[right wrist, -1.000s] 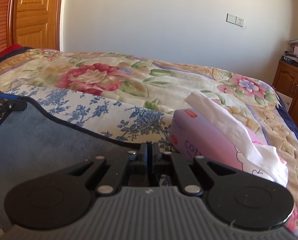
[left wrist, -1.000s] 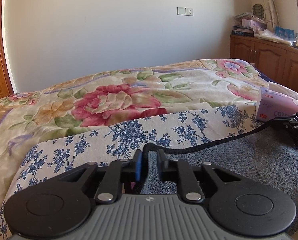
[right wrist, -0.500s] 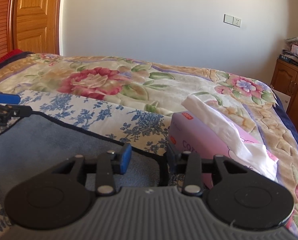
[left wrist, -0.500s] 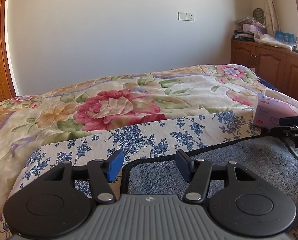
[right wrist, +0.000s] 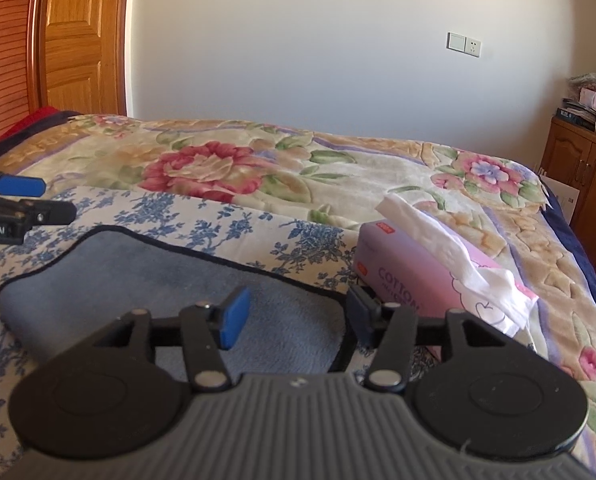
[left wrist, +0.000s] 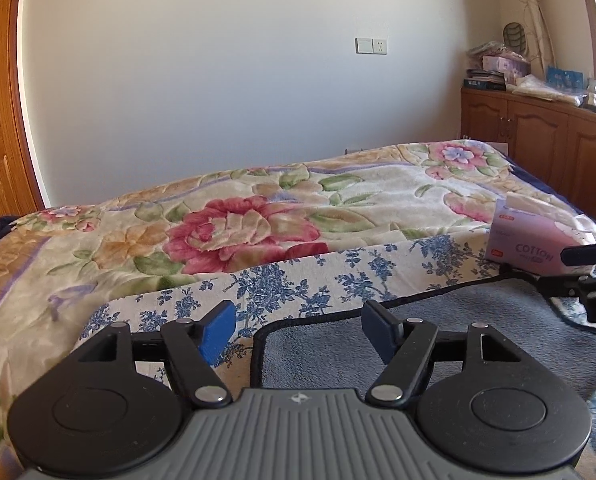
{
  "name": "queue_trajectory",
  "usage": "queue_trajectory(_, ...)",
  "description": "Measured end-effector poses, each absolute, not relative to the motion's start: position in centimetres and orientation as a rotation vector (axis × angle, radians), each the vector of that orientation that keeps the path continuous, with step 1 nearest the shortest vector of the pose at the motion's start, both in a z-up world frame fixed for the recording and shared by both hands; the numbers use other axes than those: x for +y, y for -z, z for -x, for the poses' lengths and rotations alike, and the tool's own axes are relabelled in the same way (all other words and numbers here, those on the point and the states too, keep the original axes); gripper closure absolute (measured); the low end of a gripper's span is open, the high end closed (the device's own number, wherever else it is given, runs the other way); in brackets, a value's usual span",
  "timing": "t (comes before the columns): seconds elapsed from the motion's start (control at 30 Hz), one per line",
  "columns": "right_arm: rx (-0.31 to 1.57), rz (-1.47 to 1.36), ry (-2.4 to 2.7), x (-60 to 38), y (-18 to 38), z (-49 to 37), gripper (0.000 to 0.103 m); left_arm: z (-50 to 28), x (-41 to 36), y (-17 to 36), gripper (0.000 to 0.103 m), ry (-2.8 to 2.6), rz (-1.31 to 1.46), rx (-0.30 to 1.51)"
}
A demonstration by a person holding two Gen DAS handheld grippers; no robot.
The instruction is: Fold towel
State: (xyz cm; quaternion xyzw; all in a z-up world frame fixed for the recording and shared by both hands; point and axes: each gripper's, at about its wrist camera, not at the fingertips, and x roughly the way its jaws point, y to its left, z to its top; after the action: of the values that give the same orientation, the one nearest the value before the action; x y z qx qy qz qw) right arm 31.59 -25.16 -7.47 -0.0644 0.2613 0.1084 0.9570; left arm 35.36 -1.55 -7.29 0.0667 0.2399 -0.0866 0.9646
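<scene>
Room: a bedroom with a pale wall, a wooden door to one side and wooden cabinets to the other; the work goes on atop the bed, which wears a big rose-patterned blanket.
Underlay: a white cloth with blue flowers lies over the blanket, just ahead of both tongs.
Towel: the grey-blue towel with dark piping lies on that flowered cloth, directly in front of and under both tongs; its far edge runs from one pair across to the other.
Left tongs: the left tongs stand wide apart over the towel's left corner, gripping nothing.
Right tongs: the right tongs are likewise spread wide at the towel's right corner, empty.
Beside: a pink tissue box sits just to the right of the right tongs, near the towel's edge.
Progress: the towel looks thick and doubled at its left side, so I judge one fold laid down and let go.
Left to do: probably another fold and a smoothing; I cannot see the near edge to be sure.
</scene>
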Motion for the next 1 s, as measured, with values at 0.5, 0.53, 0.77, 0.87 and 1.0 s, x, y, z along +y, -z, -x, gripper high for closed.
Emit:
queue_trajectory(0.5,0.514,0.098,-0.219,-25.0,4.9,-27.4,0.04,-31.5,-1.4,5.2,0.024,0.166,-0.156,0.504)
queue_trajectory(0.53,0.513,0.098,-0.219,-24.9,4.8,-27.1,0.039,-31.2,-1.5,5.1,0.022,0.167,-0.16,0.502)
queue_trajectory(0.77,0.479,0.103,-0.198,-25.3,3.4,-25.2,0.013,-29.2,-1.7,3.9,0.012,0.188,-0.172,0.49)
queue_trajectory(0.87,0.475,0.099,-0.186,-25.5,2.9,-24.7,0.007,-28.3,-1.6,3.4,0.006,0.191,-0.175,0.479)
queue_trajectory(1.0,0.46,0.105,-0.17,-25.7,2.7,-23.9,0.0,-27.2,-1.6,2.9,0.0,0.188,-0.173,0.466)
